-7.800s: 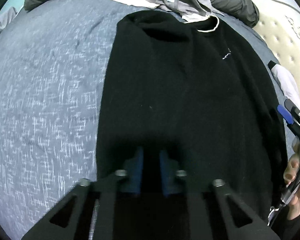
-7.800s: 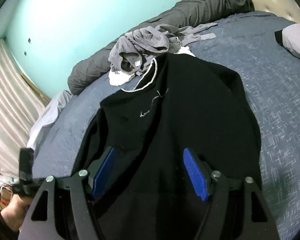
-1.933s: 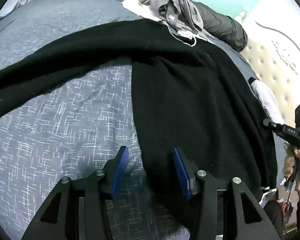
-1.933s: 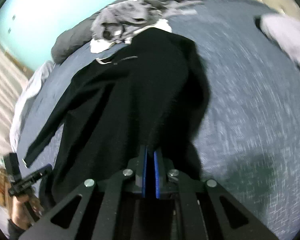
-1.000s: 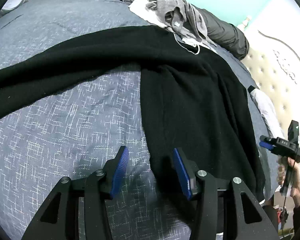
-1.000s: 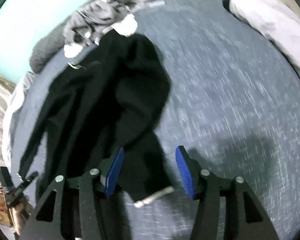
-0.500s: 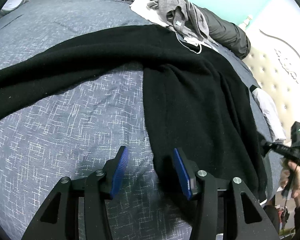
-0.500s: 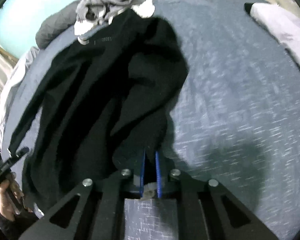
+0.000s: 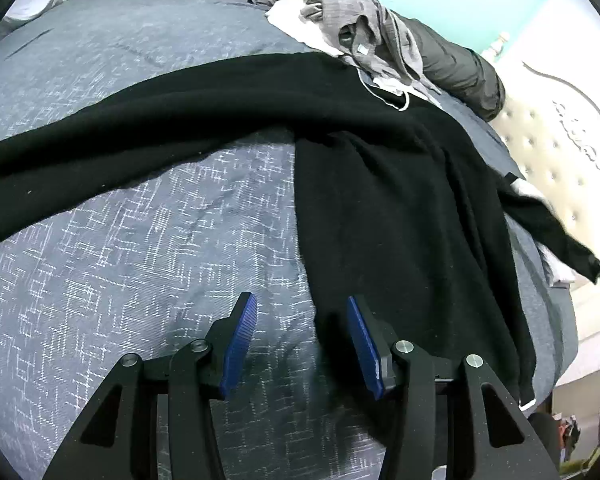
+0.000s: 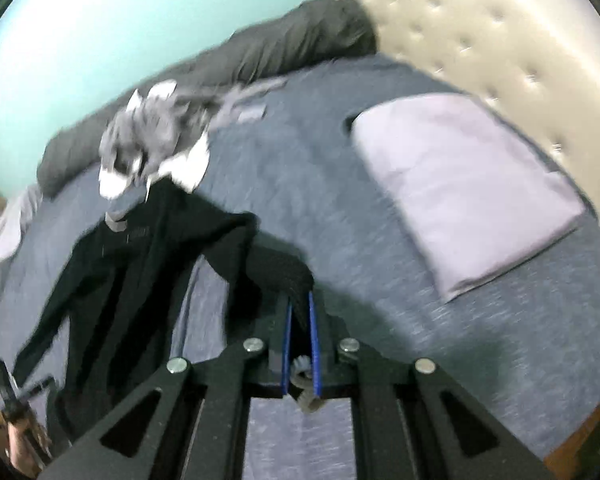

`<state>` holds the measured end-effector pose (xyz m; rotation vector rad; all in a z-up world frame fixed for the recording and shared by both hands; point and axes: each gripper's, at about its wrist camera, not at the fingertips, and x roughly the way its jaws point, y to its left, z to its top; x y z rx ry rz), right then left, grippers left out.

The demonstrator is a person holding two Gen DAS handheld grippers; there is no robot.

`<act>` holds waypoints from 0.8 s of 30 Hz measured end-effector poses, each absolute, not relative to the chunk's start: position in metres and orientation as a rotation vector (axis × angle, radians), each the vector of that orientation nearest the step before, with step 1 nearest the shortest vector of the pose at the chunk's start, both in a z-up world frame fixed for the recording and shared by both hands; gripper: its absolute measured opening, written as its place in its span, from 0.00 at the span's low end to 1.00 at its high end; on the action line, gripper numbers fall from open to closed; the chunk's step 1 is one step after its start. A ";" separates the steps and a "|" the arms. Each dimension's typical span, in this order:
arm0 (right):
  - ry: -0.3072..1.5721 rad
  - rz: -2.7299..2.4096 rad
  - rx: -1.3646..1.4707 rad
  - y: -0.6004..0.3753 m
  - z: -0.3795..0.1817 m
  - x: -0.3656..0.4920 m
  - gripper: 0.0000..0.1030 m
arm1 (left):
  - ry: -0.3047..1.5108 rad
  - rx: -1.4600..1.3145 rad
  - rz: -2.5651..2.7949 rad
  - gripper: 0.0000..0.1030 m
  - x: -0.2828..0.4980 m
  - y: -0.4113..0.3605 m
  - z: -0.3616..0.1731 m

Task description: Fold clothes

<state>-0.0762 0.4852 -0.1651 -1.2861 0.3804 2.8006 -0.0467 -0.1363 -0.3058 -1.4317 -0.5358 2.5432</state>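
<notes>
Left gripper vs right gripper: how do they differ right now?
The left gripper is open and holds nothing; the right gripper is shut on the black sweater's sleeve. The left hovers over the sweater's hem edge on the blue bedspread; the right has the sleeve lifted clear. Both have blue pads.

- Both views bulge like a fishbowl, with a black rim cutting off every corner.
- The left wrist view is sharp: the white flecks in the blue-grey woven bedspread (image 9: 140, 240) read clearly, though straight lines bow near the edges.
- The black knit sweater (image 9: 380, 208) swallows the light, so its folds barely show.
- The cream tufted headboard (image 9: 560, 152) is washed out on the right of that view.
- The right wrist view is smeared with motion blur; the crumpled grey garment pile (image 10: 152, 136) and pale lilac pillow (image 10: 460, 184) have soft edges.
- A soft shadow darkens the bedspread beside the right gripper (image 10: 300, 344).
</notes>
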 end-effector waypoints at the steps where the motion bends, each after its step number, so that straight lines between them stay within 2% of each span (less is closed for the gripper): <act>1: 0.390 2.794 -1.254 0.493 -0.160 -0.074 0.07 | -0.537 -1.434 2.545 0.50 -0.047 -0.137 -0.306; 3: 0.405 2.770 -1.220 0.508 -0.155 -0.072 0.07 | -0.538 -1.438 2.548 0.50 -0.047 -0.137 -0.307; 7: 0.363 2.645 -1.330 0.526 -0.179 -0.076 0.07 | -0.532 -1.441 2.547 0.50 -0.048 -0.136 -0.307; 11: 0.434 2.623 -1.331 0.539 -0.191 -0.073 0.07 | -0.526 -1.448 2.546 0.50 -0.048 -0.135 -0.308; 24: 0.222 2.610 -1.236 0.554 -0.152 -0.114 0.07 | -0.487 -1.473 2.542 0.50 -0.053 -0.129 -0.314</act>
